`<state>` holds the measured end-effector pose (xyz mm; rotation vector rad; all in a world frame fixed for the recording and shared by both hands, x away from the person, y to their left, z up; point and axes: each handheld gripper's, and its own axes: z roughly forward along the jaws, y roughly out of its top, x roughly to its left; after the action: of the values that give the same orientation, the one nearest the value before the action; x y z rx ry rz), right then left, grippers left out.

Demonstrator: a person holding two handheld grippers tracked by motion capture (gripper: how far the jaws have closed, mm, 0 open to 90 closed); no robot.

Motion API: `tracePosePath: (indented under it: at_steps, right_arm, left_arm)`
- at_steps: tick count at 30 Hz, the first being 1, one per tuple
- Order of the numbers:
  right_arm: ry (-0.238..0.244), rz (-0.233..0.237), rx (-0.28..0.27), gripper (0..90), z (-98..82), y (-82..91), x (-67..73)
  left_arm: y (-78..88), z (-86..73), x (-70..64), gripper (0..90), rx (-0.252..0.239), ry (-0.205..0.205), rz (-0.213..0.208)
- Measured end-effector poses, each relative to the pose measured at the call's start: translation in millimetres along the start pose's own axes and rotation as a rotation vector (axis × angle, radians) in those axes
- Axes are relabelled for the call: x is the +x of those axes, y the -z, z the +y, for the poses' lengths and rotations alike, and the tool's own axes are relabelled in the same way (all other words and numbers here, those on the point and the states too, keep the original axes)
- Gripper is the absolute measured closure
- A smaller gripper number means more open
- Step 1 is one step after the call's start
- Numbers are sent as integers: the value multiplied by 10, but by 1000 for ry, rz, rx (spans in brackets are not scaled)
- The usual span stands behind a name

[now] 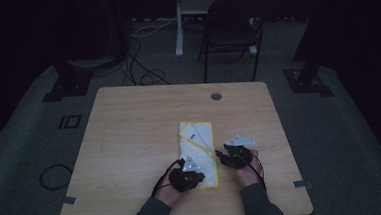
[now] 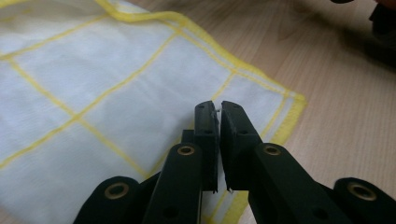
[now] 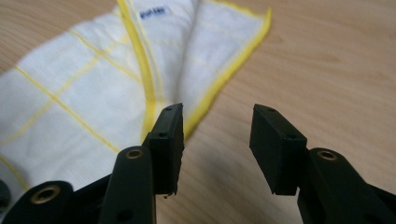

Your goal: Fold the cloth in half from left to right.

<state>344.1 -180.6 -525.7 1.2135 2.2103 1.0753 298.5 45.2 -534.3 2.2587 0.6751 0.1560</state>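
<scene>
A white cloth (image 1: 197, 147) with yellow grid lines and a yellow hem lies folded lengthwise on the wooden table (image 1: 129, 121). A small blue label (image 3: 153, 12) shows near its far end. My left gripper (image 1: 198, 176) hovers over the cloth's near right corner. In the left gripper view its jaws (image 2: 219, 107) stand a narrow slit apart above the cloth (image 2: 93, 70), with nothing between them but a stray white fibre. My right gripper (image 1: 220, 157) sits just right of the cloth. Its jaws (image 3: 217, 116) are wide apart and empty, the left one over the cloth's (image 3: 70, 84) hemmed edge.
A round cable hole (image 1: 216, 96) sits near the table's far edge. Behind the table stand a black folding chair (image 1: 231, 30) and a white post, with cables on the dark floor. Bare wood lies left of the cloth and beyond it.
</scene>
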Motion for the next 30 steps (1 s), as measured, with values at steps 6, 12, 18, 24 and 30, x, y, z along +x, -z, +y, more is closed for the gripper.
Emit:
tracePosePath:
  at_steps: [6,12,18,24,30]
  right_arm:
    - [50,21,-13,546,107,-16,77]
    - [58,34,-24,545,180,-54,108]
    - [80,73,-25,535,263,-148,172]
    - [120,88,-29,534,380,-261,295]
    - [178,97,-44,552,533,-359,418]
  left_arm:
    - [106,-54,46,837,-23,-7,60]
    - [237,-157,100,808,-37,-19,135]
    - [353,-288,205,778,-54,10,177]
    - [350,-359,266,750,-53,33,178]
    - [344,-381,269,741,-57,36,178]
